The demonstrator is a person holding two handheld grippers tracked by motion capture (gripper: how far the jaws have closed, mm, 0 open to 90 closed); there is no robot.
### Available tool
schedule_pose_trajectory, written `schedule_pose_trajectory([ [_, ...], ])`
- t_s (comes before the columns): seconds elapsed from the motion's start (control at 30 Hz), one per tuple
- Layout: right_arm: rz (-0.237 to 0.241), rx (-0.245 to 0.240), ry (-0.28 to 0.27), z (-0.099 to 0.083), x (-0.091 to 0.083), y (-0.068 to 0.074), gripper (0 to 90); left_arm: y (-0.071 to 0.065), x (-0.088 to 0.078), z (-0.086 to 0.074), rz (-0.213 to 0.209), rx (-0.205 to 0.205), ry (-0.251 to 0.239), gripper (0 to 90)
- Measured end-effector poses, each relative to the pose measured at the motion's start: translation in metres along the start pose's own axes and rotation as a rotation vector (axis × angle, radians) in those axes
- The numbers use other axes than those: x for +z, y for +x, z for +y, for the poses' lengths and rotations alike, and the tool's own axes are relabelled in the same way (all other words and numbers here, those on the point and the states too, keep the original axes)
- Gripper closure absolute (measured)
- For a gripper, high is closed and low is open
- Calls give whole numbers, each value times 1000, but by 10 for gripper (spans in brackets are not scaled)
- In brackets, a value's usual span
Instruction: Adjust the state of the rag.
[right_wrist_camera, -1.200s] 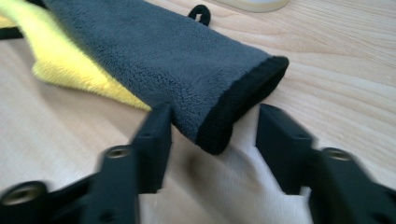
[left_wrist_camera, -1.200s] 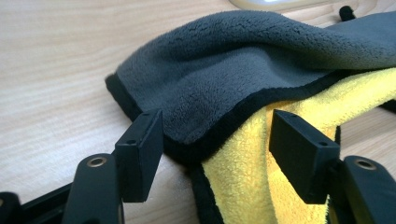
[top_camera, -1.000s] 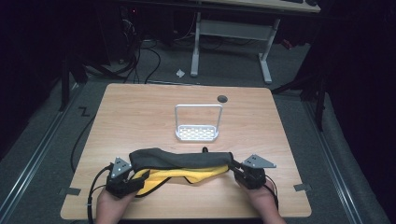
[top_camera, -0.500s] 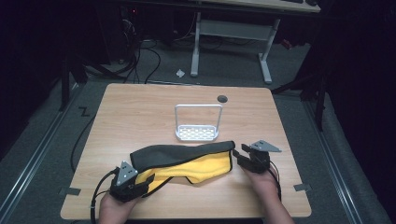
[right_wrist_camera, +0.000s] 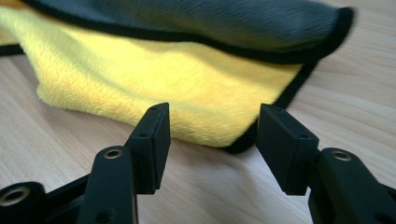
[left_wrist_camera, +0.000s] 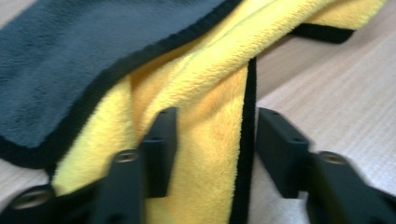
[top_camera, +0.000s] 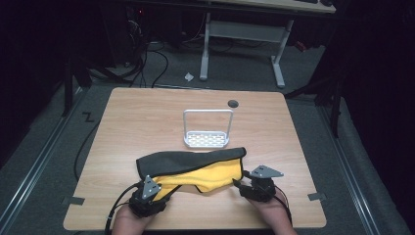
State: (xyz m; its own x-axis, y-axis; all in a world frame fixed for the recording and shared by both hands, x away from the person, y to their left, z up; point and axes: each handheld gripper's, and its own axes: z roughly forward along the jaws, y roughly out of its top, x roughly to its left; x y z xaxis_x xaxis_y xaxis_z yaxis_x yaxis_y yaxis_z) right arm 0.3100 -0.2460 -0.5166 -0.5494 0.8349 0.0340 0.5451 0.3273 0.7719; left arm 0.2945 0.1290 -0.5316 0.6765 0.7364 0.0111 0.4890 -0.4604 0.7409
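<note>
So far the yellow-and-grey microfibre cloth (top_camera: 195, 169) lies loosely half-folded at the table's (top_camera: 147, 112) near edge, fold unfinished: left gripper (left_wrist_camera: 212, 140), jaws closing, straddles its near-left hem unclamped, while right gripper (right_wrist_camera: 210, 135), jaws opening, sits off its right corner

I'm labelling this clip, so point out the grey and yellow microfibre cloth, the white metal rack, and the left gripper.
grey and yellow microfibre cloth (top_camera: 215, 175), high view, yellow inner face.
white metal rack (top_camera: 207, 140), high view, perforated base.
left gripper (left_wrist_camera: 212, 140), left gripper view, midway between its fingertips.
</note>
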Motion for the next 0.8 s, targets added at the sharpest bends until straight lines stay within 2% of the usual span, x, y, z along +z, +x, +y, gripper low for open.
schedule_pose_trajectory([
  [0.1, -4, -37, 33, 0, 9, 7, 463, 6, -1, -2, 14, -1, -13, 687],
  [0.17, -20, -63, 62, 0, 15, 10, 530, 9, -2, -3, 17, -5, -13, 788],
  [0.27, -43, -75, 62, 1, 17, 9, 787, 12, -3, -2, 8, -18, -8, 836],
  [0.33, -46, -79, 62, 3, 16, 9, 817, 11, -7, 0, 10, -5, -18, 840],
  [0.4, -57, -89, 36, 6, 11, 9, 822, 12, -20, 4, -5, -8, -68, 841],
  [0.47, -67, -82, -18, 11, -2, 7, 822, 12, -32, 8, -17, -12, -126, 840],
  [0.53, -73, -59, -77, 17, -19, 4, 821, 16, -45, 13, -43, -25, -196, 840],
  [0.6, -91, -29, -139, 25, -36, -2, 822, 20, -47, 15, -59, -44, -220, 838],
  [0.67, -105, -7, -166, 33, -43, -11, 824, 26, -39, 14, -74, -74, -192, 836],
  [0.7, -113, -2, -166, 35, -42, -15, 825, 28, -32, 13, -96, -93, -170, 833],
  [0.73, -121, 4, -161, 38, -39, -21, 825, 30, -25, 11, -111, -106, -146, 827],
  [0.8, -111, 42, -129, 39, -26, -29, 821, 32, -11, 10, -112, -113, -96, 820],
])
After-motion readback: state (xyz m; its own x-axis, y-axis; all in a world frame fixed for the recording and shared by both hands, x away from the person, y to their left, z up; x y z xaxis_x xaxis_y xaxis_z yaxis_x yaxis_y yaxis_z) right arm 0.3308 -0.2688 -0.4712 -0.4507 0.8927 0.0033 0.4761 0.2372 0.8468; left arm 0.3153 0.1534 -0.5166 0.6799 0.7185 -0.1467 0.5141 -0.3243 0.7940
